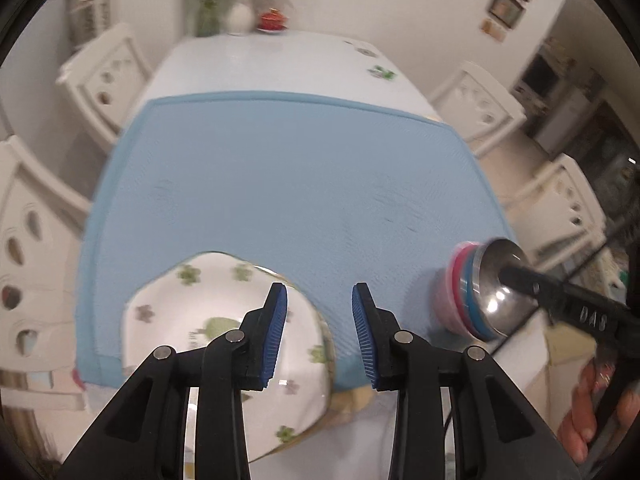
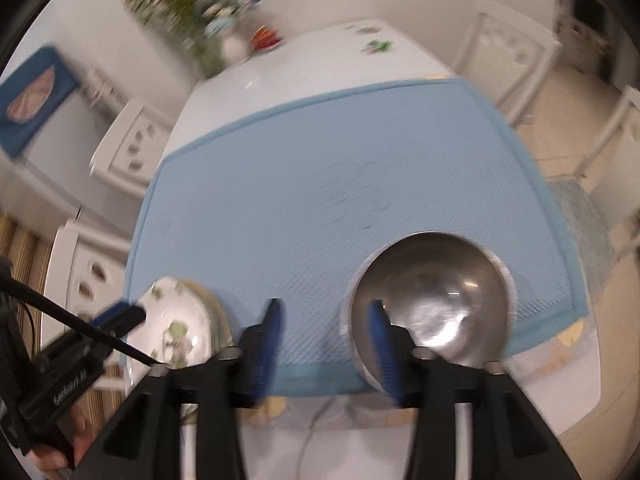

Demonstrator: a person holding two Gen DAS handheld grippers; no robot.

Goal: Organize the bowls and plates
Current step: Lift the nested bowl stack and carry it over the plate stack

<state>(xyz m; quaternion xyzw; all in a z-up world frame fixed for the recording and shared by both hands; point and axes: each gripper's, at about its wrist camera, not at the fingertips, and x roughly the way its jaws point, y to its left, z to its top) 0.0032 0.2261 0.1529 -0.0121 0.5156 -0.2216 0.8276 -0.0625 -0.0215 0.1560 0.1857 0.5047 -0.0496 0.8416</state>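
Observation:
A white plate with green flowers (image 1: 200,312) lies on a second plate at the front left of the blue mat (image 1: 296,184). My left gripper (image 1: 320,336) hangs over its right rim, left pad above the plate and right pad over the mat, open with a clear gap. At the front right stands a steel bowl (image 2: 436,296), nested in blue and pink bowls (image 1: 460,292). My right gripper (image 2: 328,346) straddles its near rim, one pad inside and one outside, jaws wide and not pressing. The left gripper (image 2: 124,316) also shows over the plate (image 2: 180,320) in the right wrist view.
The mat covers the near half of a white table. A vase of flowers (image 1: 240,16) and a red dish (image 1: 274,20) stand at the far end. White chairs (image 1: 104,76) flank both sides (image 1: 480,108). A person's hand (image 1: 588,420) holds the right gripper's handle.

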